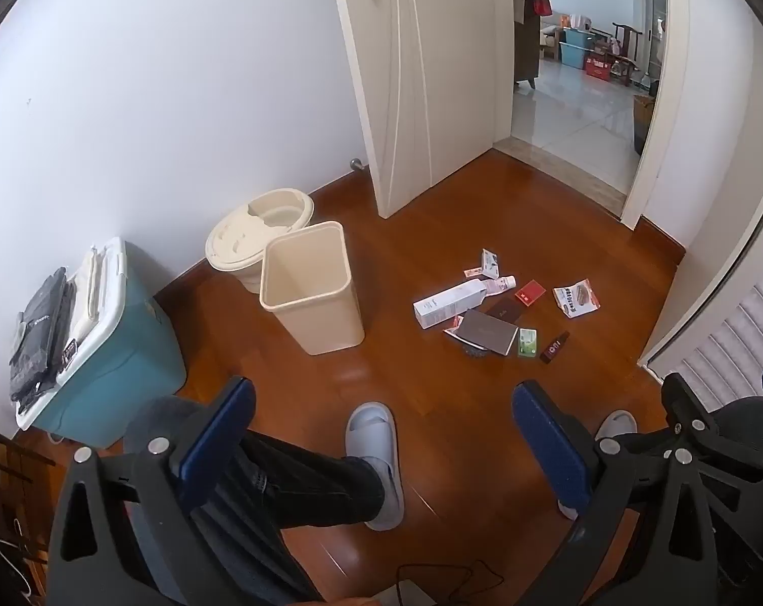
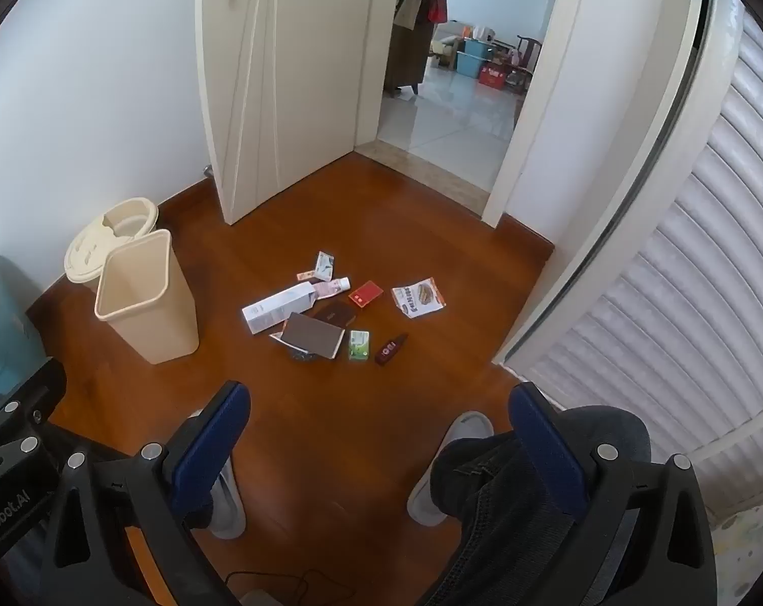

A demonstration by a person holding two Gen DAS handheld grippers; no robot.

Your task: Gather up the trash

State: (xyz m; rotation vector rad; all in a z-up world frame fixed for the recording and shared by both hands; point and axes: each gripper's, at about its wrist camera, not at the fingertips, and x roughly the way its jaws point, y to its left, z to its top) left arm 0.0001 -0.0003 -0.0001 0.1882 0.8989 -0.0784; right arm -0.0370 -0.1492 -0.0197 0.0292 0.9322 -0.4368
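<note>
A cream waste bin (image 1: 311,288) (image 2: 146,298) stands open and upright on the wooden floor. To its right lies a scatter of trash: a long white carton (image 1: 449,303) (image 2: 280,305), a brown booklet (image 1: 487,336) (image 2: 313,336), a green packet (image 1: 528,342) (image 2: 360,344), a dark red sachet (image 1: 555,347) (image 2: 390,348), a red card (image 1: 530,293) (image 2: 365,294) and a snack wrapper (image 1: 576,298) (image 2: 418,297). My left gripper (image 1: 384,434) and right gripper (image 2: 379,434) hang open well short of the trash, nothing between their blue fingers.
A round cream lidded pail (image 1: 257,232) stands behind the bin by the wall. A teal cooler box (image 1: 108,348) sits at the left. The person's legs and grey slippers (image 1: 376,459) are below. A white door (image 1: 427,76) stands ajar; a slatted closet door (image 2: 684,278) is at the right.
</note>
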